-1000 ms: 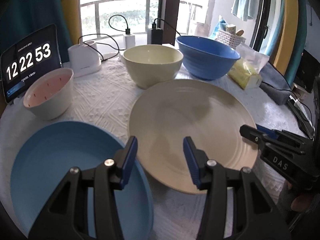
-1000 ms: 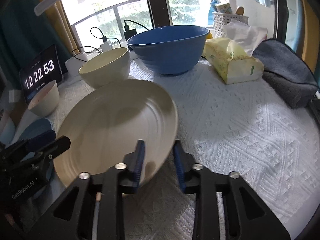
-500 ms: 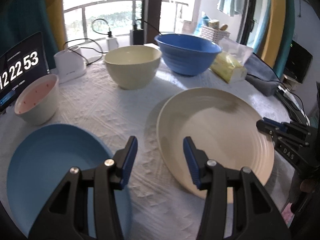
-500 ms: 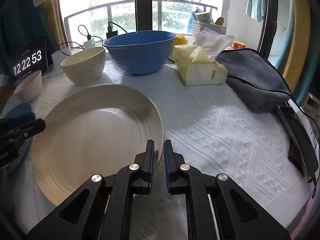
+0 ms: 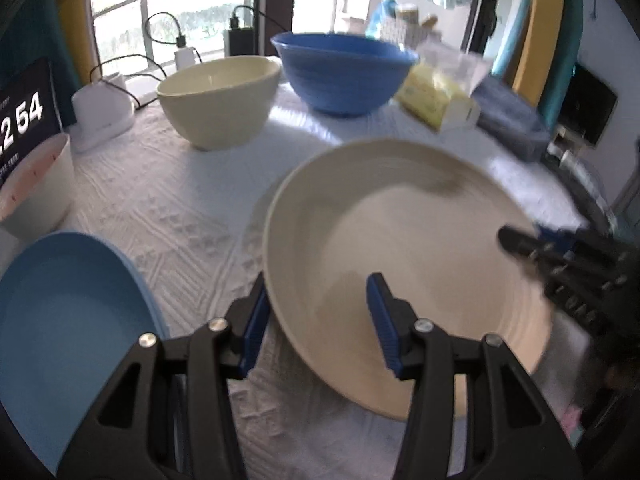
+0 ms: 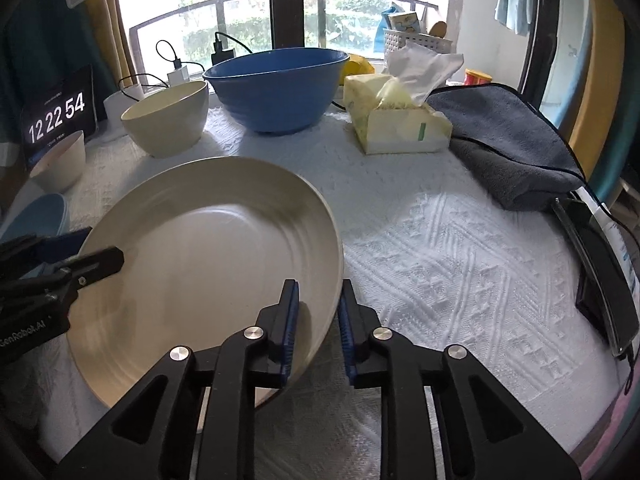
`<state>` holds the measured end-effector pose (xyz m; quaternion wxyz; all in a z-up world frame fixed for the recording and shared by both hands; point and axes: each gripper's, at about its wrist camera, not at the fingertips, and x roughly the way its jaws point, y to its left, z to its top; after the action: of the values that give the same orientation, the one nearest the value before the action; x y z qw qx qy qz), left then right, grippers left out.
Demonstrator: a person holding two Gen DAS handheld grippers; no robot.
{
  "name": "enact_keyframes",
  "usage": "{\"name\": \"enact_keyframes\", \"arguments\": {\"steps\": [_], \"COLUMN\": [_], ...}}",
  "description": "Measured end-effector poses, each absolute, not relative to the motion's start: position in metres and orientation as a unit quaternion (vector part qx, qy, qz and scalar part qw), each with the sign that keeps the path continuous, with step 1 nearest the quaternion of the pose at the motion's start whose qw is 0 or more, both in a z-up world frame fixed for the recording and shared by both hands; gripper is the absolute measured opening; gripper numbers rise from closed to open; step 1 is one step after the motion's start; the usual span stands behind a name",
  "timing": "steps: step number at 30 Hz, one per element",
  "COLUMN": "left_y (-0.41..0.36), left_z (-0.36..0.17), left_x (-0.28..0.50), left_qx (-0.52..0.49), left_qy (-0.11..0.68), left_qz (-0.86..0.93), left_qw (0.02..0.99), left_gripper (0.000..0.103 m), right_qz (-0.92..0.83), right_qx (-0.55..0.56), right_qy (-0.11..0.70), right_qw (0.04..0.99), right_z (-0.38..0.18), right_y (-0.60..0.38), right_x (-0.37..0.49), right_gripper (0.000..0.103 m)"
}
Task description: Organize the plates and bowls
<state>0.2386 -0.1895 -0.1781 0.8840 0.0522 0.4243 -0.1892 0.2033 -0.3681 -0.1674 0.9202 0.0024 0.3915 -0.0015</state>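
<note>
A big cream plate (image 5: 400,260) (image 6: 200,260) hangs tilted just above the white tablecloth. My right gripper (image 6: 316,320) has the plate's right rim between its pads; its jaws are opening, and the pads still touch the rim. It shows at the right of the left wrist view (image 5: 560,256). My left gripper (image 5: 316,312) is open and straddles the plate's left rim, one finger beneath it and one over the inside. A light blue plate (image 5: 68,312) lies at the near left.
At the back stand a cream bowl (image 5: 218,100), a big blue bowl (image 5: 344,72) and, on the left, a small white bowl (image 5: 32,192). A tissue box (image 6: 400,124), a grey towel (image 6: 512,148), a phone (image 6: 600,280) and a clock tablet (image 6: 60,116) ring the table.
The cream plate slid right, away from the blue plate, and now sits tilted. My left gripper moved right onto its left rim. The right jaws narrowed, then widened slightly around the right rim.
</note>
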Motion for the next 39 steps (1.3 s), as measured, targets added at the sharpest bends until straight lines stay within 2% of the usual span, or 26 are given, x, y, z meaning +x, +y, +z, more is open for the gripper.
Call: {"name": "enact_keyframes", "arguments": {"steps": [19, 39], "left_y": [-0.176, -0.142], "left_z": [-0.156, -0.125], "left_x": [0.224, 0.216], "left_qx": [0.036, -0.009], "left_qy": [0.381, 0.347], "left_qz": [-0.195, -0.197], "left_qw": [0.903, 0.917], "left_gripper": [0.048, 0.048], "right_qz": [0.003, 0.011], "right_qx": [0.021, 0.003], "right_qy": [0.361, 0.321], "right_qw": [0.932, 0.947], "right_z": [-0.156, -0.117], "right_y": [-0.366, -0.342], "right_x": [0.196, 0.189], "right_gripper": [0.021, 0.021]}}
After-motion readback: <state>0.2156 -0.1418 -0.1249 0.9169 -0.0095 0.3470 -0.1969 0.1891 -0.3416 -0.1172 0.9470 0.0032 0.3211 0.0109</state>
